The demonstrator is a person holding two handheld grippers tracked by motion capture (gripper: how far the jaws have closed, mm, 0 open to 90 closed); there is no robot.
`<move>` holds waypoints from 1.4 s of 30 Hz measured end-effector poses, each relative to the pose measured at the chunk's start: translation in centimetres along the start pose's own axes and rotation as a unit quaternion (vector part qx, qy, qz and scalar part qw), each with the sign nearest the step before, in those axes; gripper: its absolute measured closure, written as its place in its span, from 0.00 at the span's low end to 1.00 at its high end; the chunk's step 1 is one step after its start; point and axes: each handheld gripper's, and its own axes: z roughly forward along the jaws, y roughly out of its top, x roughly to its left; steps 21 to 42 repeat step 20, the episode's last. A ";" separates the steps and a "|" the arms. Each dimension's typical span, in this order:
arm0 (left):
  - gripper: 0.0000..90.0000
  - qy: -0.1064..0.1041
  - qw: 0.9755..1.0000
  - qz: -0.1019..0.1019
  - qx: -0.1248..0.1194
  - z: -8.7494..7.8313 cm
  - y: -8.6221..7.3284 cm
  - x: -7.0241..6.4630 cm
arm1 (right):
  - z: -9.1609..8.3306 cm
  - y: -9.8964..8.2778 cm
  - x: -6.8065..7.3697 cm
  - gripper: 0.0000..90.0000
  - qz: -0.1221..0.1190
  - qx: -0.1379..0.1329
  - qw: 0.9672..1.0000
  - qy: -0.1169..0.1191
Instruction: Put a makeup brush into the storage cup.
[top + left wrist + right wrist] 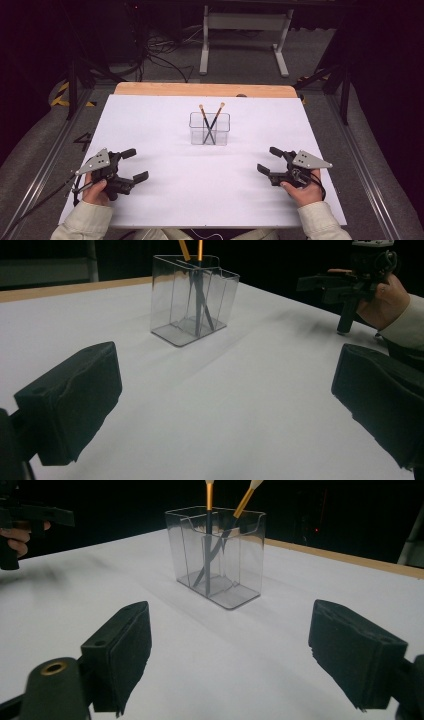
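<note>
A clear plastic holder (209, 129) (192, 300) (220, 555) stands at the middle of the white table cover (200, 195). Two dark brushes with gold ferrules and pale tips (210, 120) (222, 525) lean crossed inside it. My left gripper (134, 163) (225, 405) rests low at the near left, open, nothing between its black pads. At the near right my right gripper (270, 160) (230, 655) is open too, jaws wide and empty, pointing toward the holder. In the left gripper view the right gripper (350, 287) is at the upper right, held in a hand.
A wooden table edge (205, 90) runs along the far side of the white cover. Beyond it stand a white metal frame (245, 37) and cables on the floor. Metal rails (357, 165) flank the table on both sides.
</note>
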 end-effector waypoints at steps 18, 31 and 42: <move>0.00 0.009 1.000 -0.003 -0.005 0.2 -0.5 0.3 | 0.2 -0.4 0.0 0.19 0.015 0.004 1.000 -0.001; 0.00 0.009 1.000 -0.002 -0.005 0.2 -0.5 0.3 | 0.2 -0.3 0.0 0.19 0.014 0.004 1.000 0.000; 0.00 0.009 1.000 -0.002 -0.005 0.2 -0.5 0.3 | 0.2 -0.3 0.0 0.19 0.014 0.004 1.000 0.000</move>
